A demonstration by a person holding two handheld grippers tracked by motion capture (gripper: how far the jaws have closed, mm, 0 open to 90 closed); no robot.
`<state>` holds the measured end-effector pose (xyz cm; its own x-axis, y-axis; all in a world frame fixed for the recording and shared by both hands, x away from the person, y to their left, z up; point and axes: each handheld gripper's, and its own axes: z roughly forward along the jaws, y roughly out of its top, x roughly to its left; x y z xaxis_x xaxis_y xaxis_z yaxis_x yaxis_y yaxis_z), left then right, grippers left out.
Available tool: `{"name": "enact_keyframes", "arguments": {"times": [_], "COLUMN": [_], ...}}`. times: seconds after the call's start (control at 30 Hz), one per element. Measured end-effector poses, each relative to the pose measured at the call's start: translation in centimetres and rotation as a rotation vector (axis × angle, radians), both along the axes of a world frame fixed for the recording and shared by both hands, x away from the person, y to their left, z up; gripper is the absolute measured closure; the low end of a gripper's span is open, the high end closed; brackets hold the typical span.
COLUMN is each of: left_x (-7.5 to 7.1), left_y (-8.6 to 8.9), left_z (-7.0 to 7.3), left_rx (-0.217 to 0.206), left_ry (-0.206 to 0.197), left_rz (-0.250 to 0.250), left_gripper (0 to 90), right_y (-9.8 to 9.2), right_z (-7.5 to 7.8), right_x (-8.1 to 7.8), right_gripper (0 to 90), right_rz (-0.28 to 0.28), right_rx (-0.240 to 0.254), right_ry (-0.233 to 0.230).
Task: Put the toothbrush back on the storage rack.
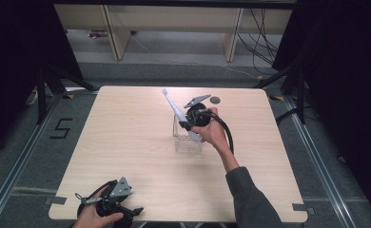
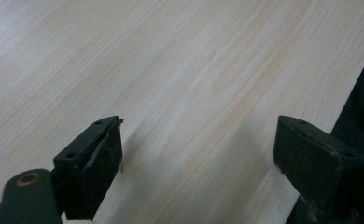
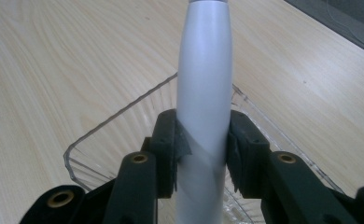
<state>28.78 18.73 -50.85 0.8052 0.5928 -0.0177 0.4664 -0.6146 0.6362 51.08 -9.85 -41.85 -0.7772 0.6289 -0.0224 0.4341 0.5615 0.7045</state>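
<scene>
The right gripper (image 1: 189,124) clamps an electric toothbrush (image 1: 178,112) by its handle over the clear container (image 1: 187,143); its long axis slants, brush head up toward far-left. The left gripper (image 1: 126,212) stands open near the table's (image 1: 126,137) near-left edge.

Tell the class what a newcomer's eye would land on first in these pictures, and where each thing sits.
First, the white toothbrush clamped in the right gripper, slanting up over a clear box at the middle of the table. Next, the left gripper at the table's near left corner, jaws wide open with nothing between them. A small dark disc lies near the far edge.
</scene>
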Motion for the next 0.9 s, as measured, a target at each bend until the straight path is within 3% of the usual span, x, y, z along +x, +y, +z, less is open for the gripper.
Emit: {"name": "enact_keyframes", "arguments": {"times": [0.33, 0.37, 0.43, 0.47, 0.5, 0.6, 0.63, 0.7, 0.9], "left_x": [0.0, 0.0, 0.0, 0.0, 0.0, 0.0, 0.0, 0.0, 0.0], "left_y": [0.0, 0.0, 0.0, 0.0, 0.0, 0.0, 0.0, 0.0, 0.0], "left_z": [0.0, 0.0, 0.0, 0.0, 0.0, 0.0, 0.0, 0.0, 0.0], "left_rx": [0.0, 0.0, 0.001, 0.001, -0.001, -0.001, 0.0, 0.0, -0.001], "left_ry": [-0.001, 0.001, 0.001, 0.001, 0.0, 0.0, 0.0, 0.0, -0.001], "left_rz": [0.0, -0.001, -0.003, -0.003, -0.001, 0.0, -0.001, -0.001, 0.0], "left_gripper": [15.1, 15.2, 15.1, 15.1, 15.2, 15.2, 15.1, 15.1, 15.1], "right_y": [0.2, 0.2, 0.3, 0.3, 0.2, 0.3, 0.4, 0.4, 0.5], "right_z": [-0.7, -0.6, -0.8, -0.8, -0.9, -1.0, -0.9, -1.2, -1.4], "right_x": [0.3, 0.2, 0.2, 0.2, 0.5, 0.4, 0.2, 0.4, 0.3], "right_gripper": [66.5, 66.5, 66.5, 66.5, 66.5, 66.4, 66.4, 66.4, 66.4], "right_rz": [0.014, 0.0, 0.001, 0.001, 0.029, 0.013, -0.024, -0.009, -0.013], "right_rx": [-0.039, -0.047, -0.047, -0.047, -0.07, -0.065, -0.061, -0.068, -0.076], "right_ry": [0.004, 0.033, 0.043, 0.043, 0.007, 0.035, 0.079, 0.053, 0.082]}}
